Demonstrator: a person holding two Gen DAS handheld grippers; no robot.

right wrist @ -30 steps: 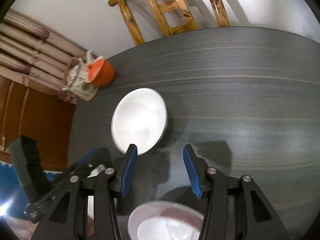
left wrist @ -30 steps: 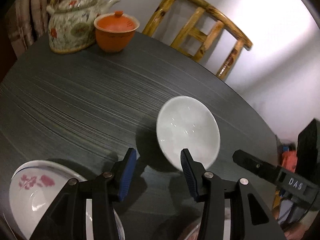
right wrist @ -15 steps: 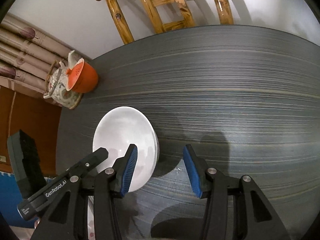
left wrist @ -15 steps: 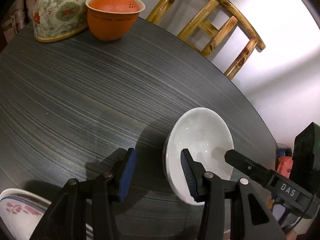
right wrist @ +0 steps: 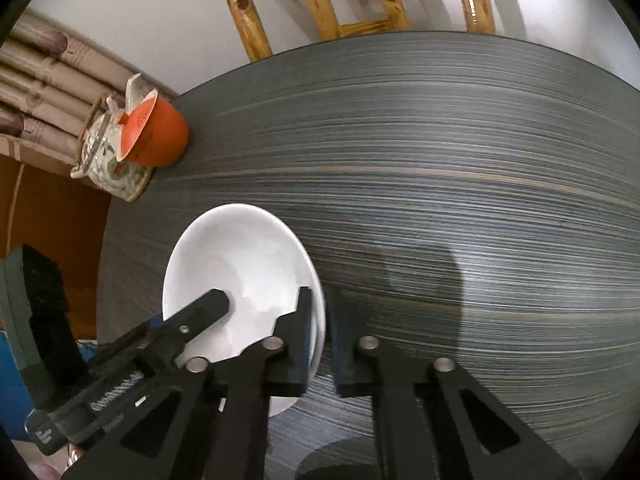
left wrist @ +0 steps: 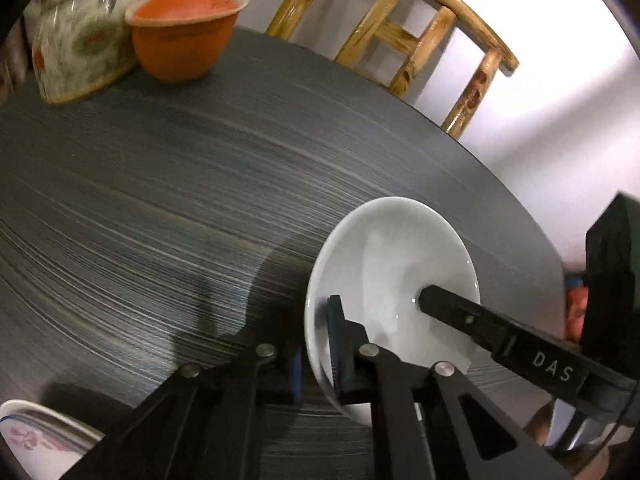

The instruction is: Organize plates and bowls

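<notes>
Gripping opposite sides of the white bowl (left wrist: pixel 394 276), both tools had gone from wide-spread jaws half a second before to jaws clamped on its rim. The left gripper (left wrist: pixel 316 354) pinched the bowl's left edge, one blue pad inside and one outside; the right gripper (right wrist: pixel 322 344) held the right edge the same way, its jaws nearly together with only the thin wall between them. Each camera also caught the other tool's black finger reaching over the bowl's hollow. The bowl still sat on the dark round table (right wrist: pixel 460 168), near its front edge, and looked level rather than lifted, though motion blur made that hard to judge. That two-sided grasp suggested the pick was secured and a carry toward the flowered plate (left wrist: pixel 36 444) at the left tool's near corner could follow. Farther back stood the orange lidded cup (left wrist: pixel 186 34) touching the floral teapot (left wrist: pixel 78 46), and beyond the table a wooden chair (left wrist: pixel 404 36)
</notes>
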